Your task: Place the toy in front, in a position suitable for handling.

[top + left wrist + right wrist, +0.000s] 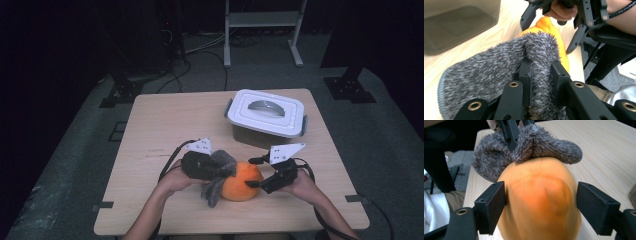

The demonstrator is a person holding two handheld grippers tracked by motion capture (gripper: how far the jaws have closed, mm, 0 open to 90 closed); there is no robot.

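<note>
At the table's (165,120) 6 o'clock edge, the left gripper (541,72) is pinching the soft grey cloth (489,72) over the orange squash (539,197). The right gripper's (541,207) 2 jaws are standing spread around it; it looks heavy, slick, best clamped mid-body.

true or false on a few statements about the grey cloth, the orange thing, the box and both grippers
1. The left gripper is shut on the grey fuzzy cloth. True.
2. The right gripper has its jaws clamped tight on the orange object. False: the jaws stand either side of it, with a gap at one pad.
3. The lid is off the white box. False: the lid sits on it.
4. The cloth lies against the orange object. True.
5. The box stands between the two grippers. False: it stands farther back on the table.
</note>
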